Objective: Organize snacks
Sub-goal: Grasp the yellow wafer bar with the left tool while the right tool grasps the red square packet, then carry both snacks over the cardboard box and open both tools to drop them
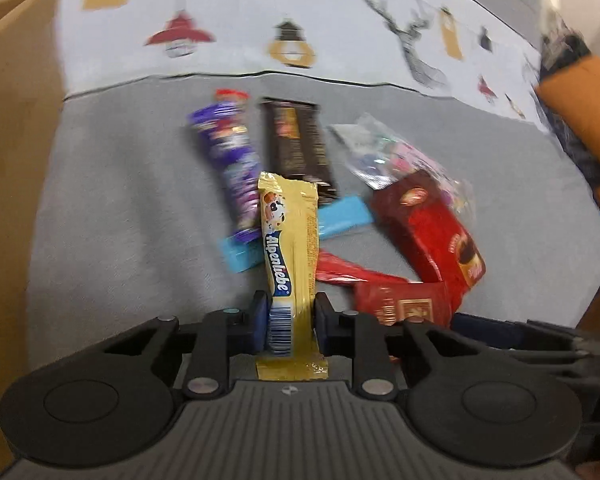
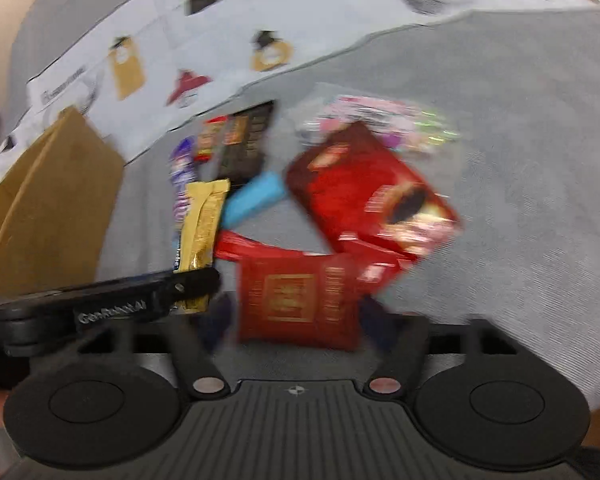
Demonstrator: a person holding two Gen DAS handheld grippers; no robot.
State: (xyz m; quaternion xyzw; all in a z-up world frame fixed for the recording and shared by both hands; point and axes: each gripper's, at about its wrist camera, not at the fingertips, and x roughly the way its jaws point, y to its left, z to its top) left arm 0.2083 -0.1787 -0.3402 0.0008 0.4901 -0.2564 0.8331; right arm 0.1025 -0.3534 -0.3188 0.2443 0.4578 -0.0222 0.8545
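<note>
A pile of snacks lies on a grey cushion. My left gripper is shut on a gold Alpenliebe bar, pads pressed on both long sides near its barcode end; it also shows in the right wrist view with the gold bar. My right gripper stands open, its fingers flanking a square red packet that lies on the cushion. Behind are a purple tube, a dark chocolate bar, a blue bar, a red box and a clear candy bag.
A brown cardboard box stands at the left edge, close to the pile. A pale cloth printed with lamps and a deer covers the back. An orange object sits at the far right. Both views are blurred.
</note>
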